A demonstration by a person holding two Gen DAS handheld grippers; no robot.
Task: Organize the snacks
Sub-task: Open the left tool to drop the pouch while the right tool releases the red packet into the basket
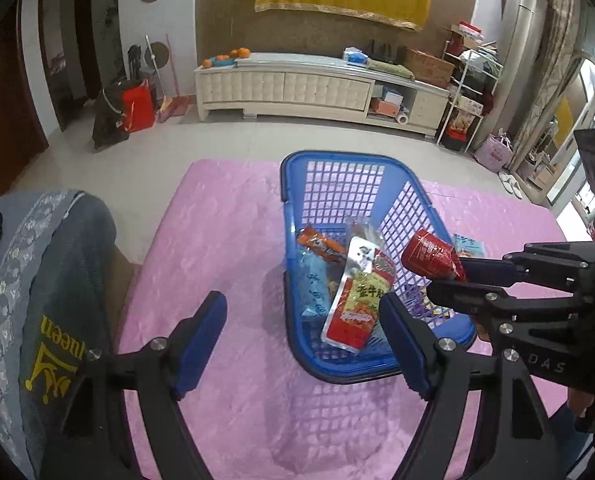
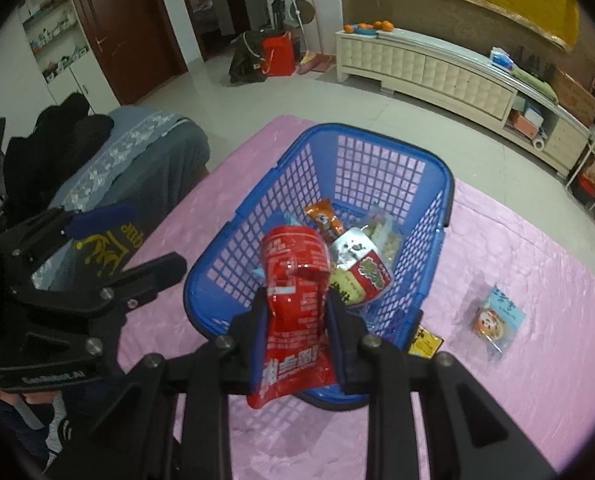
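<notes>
Risk: red packet (image 2: 293, 312) is pinched low and flops over the near rim of the blue basket (image 2: 441, 184); released here, it may slide out onto the pink surface (image 2: 537, 360). Right tongs (image 2: 295, 312) are pressed tight on it. Left tongs (image 1: 301, 340) are spread wide, empty, beside the basket.

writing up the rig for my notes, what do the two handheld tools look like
Both match: the left tool and right tool have black angular linkage arms joined by round silver bolts, ending in flat blue pads. The bodies carry pale lettering, too blurred to read fully. No cables show.
</notes>
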